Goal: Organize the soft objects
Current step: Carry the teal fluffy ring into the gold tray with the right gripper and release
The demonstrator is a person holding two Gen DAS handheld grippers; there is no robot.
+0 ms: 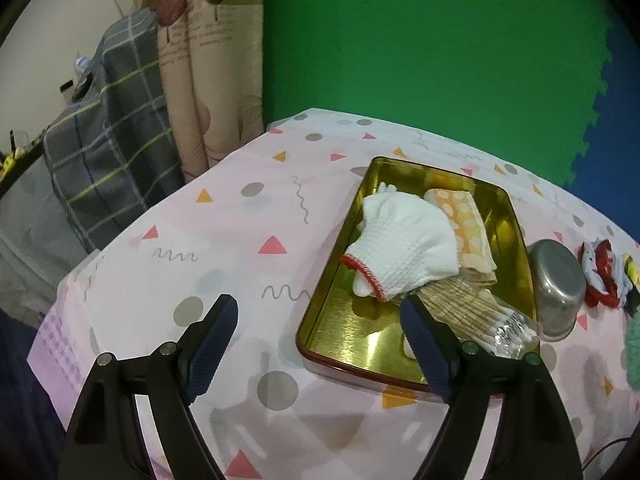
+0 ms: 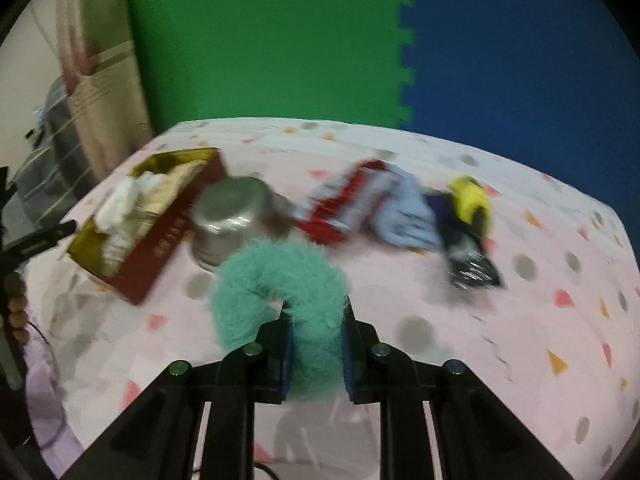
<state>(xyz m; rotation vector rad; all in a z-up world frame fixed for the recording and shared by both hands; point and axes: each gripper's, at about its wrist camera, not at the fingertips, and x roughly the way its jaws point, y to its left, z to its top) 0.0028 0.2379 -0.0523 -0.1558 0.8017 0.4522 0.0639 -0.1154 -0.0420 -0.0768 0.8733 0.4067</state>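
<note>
Gold-coloured tin [image 1: 516,240] on the pink patterned tabletop [image 1: 240,240] serves as the collecting place and is partly filled: a white knitted glove [image 1: 400,248] lies on an orange dotted cloth [image 1: 468,220], with a bundle of cotton swabs [image 1: 472,312] at the near end. The left tongs [image 1: 320,340] stand open and empty just above the tin's near-left corner. The right tongs [image 2: 316,360] are closed on a teal fluffy loop [image 2: 280,284], lifted clear of the tabletop and, by judgement, on its way to the tin. Remaining loose items lie well apart from the tin, beyond an upturned metal bowl [image 2: 232,220]: a red-and-white sock [image 2: 344,204], a pale blue cloth [image 2: 404,216] and a yellow-and-black item [image 2: 468,216]. Motion blur hides their detail. Estimated progress: roughly half, with one item in transfer and three left.
</note>
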